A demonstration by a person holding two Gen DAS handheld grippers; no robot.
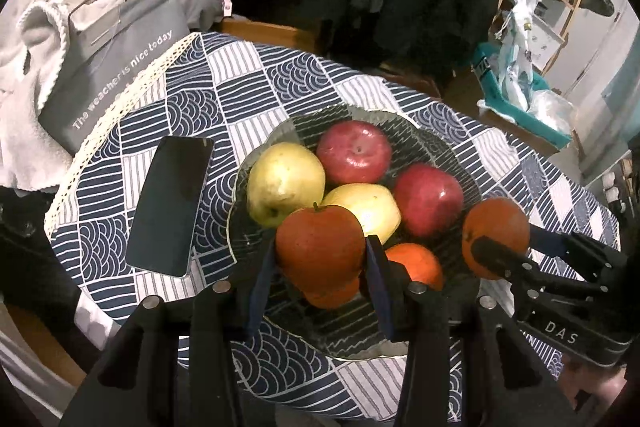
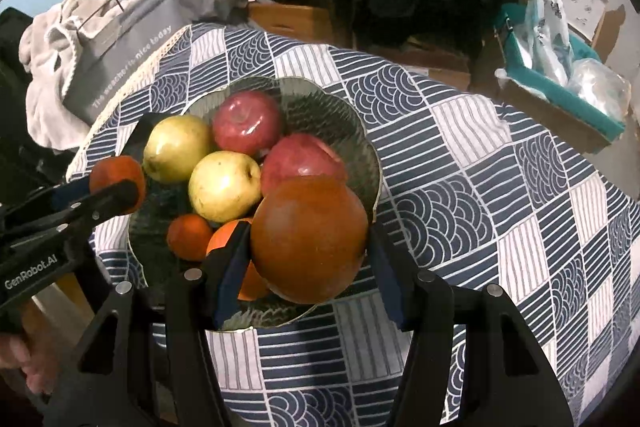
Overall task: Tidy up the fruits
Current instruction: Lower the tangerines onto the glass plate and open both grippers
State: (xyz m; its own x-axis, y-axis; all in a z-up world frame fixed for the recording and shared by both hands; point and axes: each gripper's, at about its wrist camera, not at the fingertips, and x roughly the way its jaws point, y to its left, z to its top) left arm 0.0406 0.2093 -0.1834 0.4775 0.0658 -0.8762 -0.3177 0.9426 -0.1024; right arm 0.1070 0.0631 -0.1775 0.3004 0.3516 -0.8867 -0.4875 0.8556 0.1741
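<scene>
left gripper (image 1: 320, 259): clamped on an orange-red fruit (image 1: 320, 247), small stem on top, held above the near-left part of the glass plate (image 1: 256, 163)
right gripper (image 2: 308, 243): clamped on a larger orange fruit (image 2: 309, 239), held over the plate's near-right rim
plate: on the patterned tablecloth (image 2: 480, 187), toward the table's left edge, phone (image 1: 170, 207) just beside it on the left
step in hand (my read): setting both held fruits into the plate
how to do it well: lower each into a free gap at the near side, touch down before opening the jaws, open slowly; one gripper at a time so the fingers don't clash, round fruit will roll toward the plate's centre
count, resting on the plate: 2 red apples (image 1: 354, 151), 2 yellow apples (image 1: 286, 183), 2 small oranges (image 2: 189, 237)
count, held: 2
risk: right fruit hangs at the rim, could drop outside
</scene>
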